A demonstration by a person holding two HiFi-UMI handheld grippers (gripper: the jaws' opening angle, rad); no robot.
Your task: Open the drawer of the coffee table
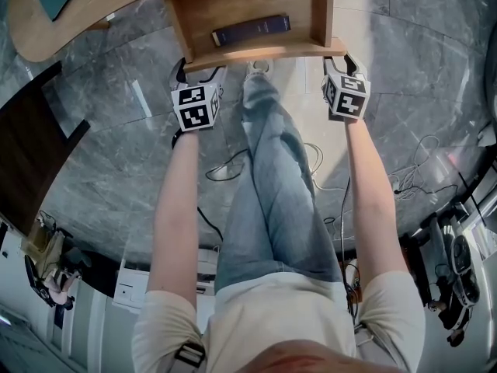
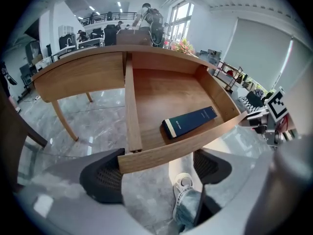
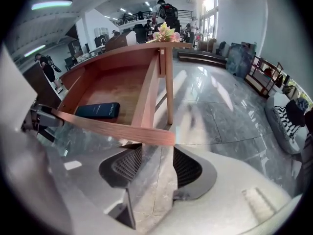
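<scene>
The coffee table's wooden drawer [image 1: 264, 53] stands pulled out from under the tabletop [image 1: 46, 33], and a dark blue book [image 1: 251, 31] lies flat inside it. My left gripper [image 1: 198, 72] sits at the drawer front's left corner. In the left gripper view the front board [image 2: 186, 143] crosses just above the wide-apart jaws of that gripper [image 2: 156, 173], with its end over the left pad [image 2: 102, 175]. My right gripper [image 1: 339, 59] is at the right corner. There the board's end [image 3: 146, 133] hangs above the gap of the right gripper [image 3: 156, 165], and neither pad presses on it.
The person's jeans leg [image 1: 272, 177] and white shoe [image 2: 185, 182] reach under the drawer between the grippers. Cables [image 1: 233, 165] trail over the grey marble floor. A dark piece of furniture [image 1: 31, 146] stands left. A slim table leg [image 3: 169, 92] rises beside the drawer's right side.
</scene>
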